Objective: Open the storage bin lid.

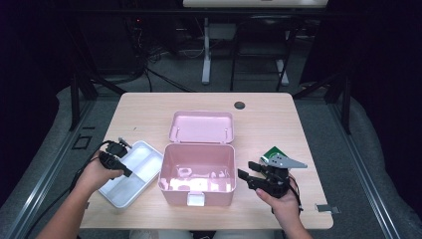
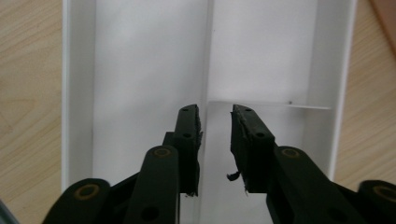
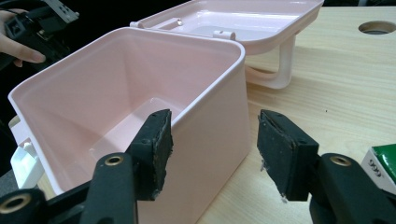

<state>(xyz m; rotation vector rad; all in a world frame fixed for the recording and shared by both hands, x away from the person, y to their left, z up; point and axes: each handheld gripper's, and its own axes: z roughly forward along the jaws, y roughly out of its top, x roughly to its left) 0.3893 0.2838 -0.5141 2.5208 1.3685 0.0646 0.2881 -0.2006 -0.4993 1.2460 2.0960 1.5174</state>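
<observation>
A pink box (image 1: 174, 195) stands open at the table's middle, its lid (image 1: 201, 127) tipped back behind it. Its inside (image 3: 116, 93) looks bare in the right gripper view. Left of it lies a white divided tray (image 1: 130, 188). My left gripper (image 1: 124, 169) hangs over that tray (image 2: 140, 70), open, with the tray's divider wall running between its jaws and untouched by the pads. My right gripper (image 1: 246, 170) is open just right of the box, pointing at its right front corner (image 3: 236, 93), with nothing between the jaws (image 3: 212, 126).
A small green and white carton (image 1: 272, 152) lies behind the right gripper, also seen at the frame edge (image 3: 385, 161). A white latch (image 1: 195, 199) sticks out from the box's front. A cable hole (image 1: 240, 105) sits at the table's far side.
</observation>
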